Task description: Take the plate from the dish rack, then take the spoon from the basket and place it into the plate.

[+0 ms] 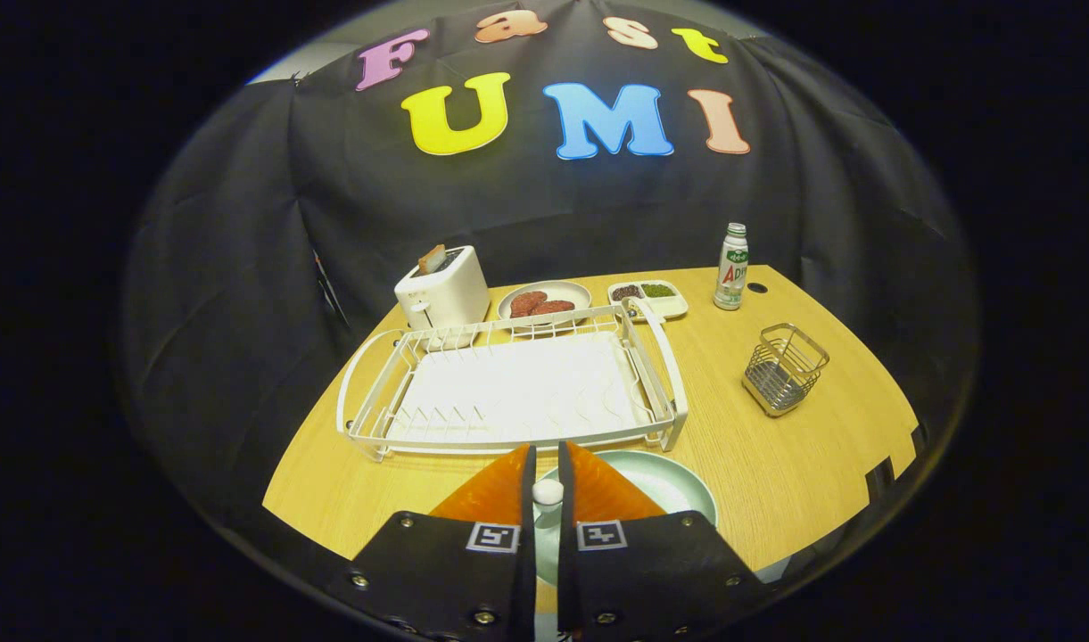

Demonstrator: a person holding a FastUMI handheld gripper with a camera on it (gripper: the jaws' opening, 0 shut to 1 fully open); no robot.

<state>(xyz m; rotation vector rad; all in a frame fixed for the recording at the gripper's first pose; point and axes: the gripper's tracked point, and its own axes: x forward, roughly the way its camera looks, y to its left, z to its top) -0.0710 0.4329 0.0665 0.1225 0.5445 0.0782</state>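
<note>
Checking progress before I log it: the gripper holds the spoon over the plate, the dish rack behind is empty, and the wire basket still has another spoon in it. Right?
One slip: the gripper view shows the wire basket empty, with no other spoon in it. The rest holds: the gripper is closed on the spoon over the plate, and the dish rack behind is empty.

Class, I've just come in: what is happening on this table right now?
A person's hand-held tongs are closed on the white handle of a spoon, holding it over a pale green plate that sits on the wooden table in front of the dish rack. The rack has no plate in it, and the wire basket stands to its right. The spoon looks about to be set in the plate.
</note>
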